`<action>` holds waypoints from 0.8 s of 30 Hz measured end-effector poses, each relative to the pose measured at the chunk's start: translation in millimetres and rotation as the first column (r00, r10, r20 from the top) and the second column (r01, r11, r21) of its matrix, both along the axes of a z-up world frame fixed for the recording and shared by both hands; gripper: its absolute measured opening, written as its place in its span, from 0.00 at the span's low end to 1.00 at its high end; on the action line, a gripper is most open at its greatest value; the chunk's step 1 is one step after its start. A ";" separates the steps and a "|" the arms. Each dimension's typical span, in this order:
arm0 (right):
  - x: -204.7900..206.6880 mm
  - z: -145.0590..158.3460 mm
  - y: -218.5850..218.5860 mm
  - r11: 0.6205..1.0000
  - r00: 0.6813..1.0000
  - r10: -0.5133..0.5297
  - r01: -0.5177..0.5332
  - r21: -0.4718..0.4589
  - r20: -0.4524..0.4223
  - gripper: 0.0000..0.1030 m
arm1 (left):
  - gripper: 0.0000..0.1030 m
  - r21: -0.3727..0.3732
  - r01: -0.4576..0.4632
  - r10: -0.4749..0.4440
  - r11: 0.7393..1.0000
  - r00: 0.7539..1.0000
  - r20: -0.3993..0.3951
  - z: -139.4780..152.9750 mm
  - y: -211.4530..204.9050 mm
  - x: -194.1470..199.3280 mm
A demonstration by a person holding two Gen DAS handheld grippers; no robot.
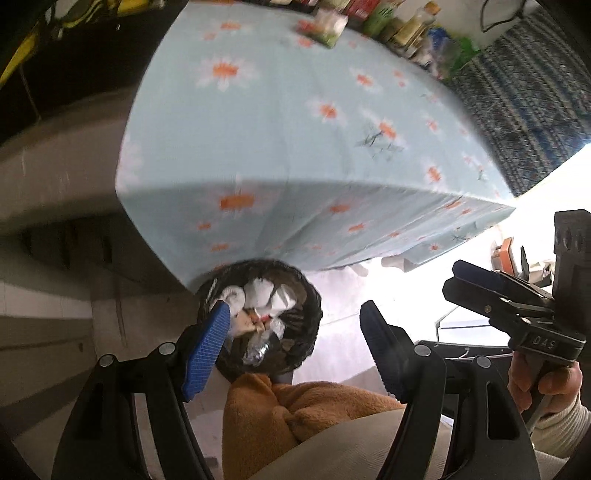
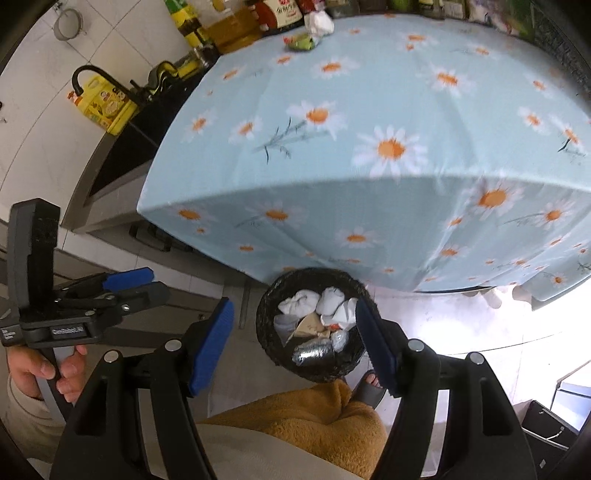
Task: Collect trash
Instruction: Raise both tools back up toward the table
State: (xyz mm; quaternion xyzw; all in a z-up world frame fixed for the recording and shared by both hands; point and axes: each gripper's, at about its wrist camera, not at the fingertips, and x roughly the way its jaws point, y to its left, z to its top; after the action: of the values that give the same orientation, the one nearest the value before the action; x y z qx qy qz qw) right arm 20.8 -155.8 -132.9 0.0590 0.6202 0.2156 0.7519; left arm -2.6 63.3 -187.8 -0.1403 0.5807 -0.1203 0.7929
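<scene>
Through the left wrist camera, your left gripper (image 1: 295,343) hung with its blue pads spread wide and nothing between them. Below it on the pale floor stood the trash bin (image 1: 306,325), lined with a black bag, just beside the hanging edge of the daisy tablecloth (image 1: 280,133). Crumpled white tissues (image 1: 258,293) lay at the top of the bin, with foil and paper scraps under them. Your orange fleece trousers (image 1: 314,406) filled the bottom of the view. At the right edge your right hand (image 1: 543,384) held the other tool's handle.

Through the right wrist camera, your right gripper (image 2: 291,341) also stood wide and empty, tilted down over the same trash bin (image 2: 266,314). White tissues (image 2: 328,301), a tan paper scrap (image 2: 308,326) and a foil wad (image 2: 312,352) lay inside. On the far side of the tablecloth (image 2: 369,110), a green wrapper (image 2: 301,41) and a crumpled white tissue (image 2: 319,22) rested near the bottles (image 2: 277,14). Your left hand (image 2: 40,369) gripped its tool at the left edge.
</scene>
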 end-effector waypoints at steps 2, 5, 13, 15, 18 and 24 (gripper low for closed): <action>2.4 6.6 2.0 1.000 1.000 -0.010 0.010 -0.002 0.024 0.66 | 0.69 0.003 0.004 -0.004 1.000 1.000 0.024 9.3 4.1 4.5; 8.0 18.4 5.3 1.000 0.998 -0.030 0.030 -0.005 0.060 0.66 | 0.69 -0.009 0.012 -0.012 1.000 0.998 0.055 23.5 10.6 10.9; 24.7 62.4 5.4 0.996 0.980 -0.084 0.086 0.000 0.178 0.71 | 0.69 0.004 0.049 -0.049 0.999 0.990 0.132 57.4 22.0 20.4; 32.0 72.8 6.5 0.996 0.974 -0.085 0.088 -0.004 0.211 0.71 | 0.69 0.001 0.044 -0.043 0.999 0.987 0.153 64.5 25.7 23.1; 43.2 82.5 7.5 0.996 0.968 -0.090 0.094 -0.006 0.234 0.71 | 0.69 -0.003 0.026 -0.025 1.000 0.984 0.178 72.4 33.1 25.4; 74.3 100.3 15.0 0.996 0.955 -0.074 0.082 -0.016 0.287 0.74 | 0.69 -0.010 -0.004 0.006 1.000 0.972 0.237 93.5 38.6 39.5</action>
State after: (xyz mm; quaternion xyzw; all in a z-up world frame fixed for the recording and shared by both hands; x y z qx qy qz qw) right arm 95.1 -140.8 -32.6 0.0412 0.5049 0.1833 0.8425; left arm 37.0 101.9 -94.3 -0.1300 0.4812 -0.1369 0.8560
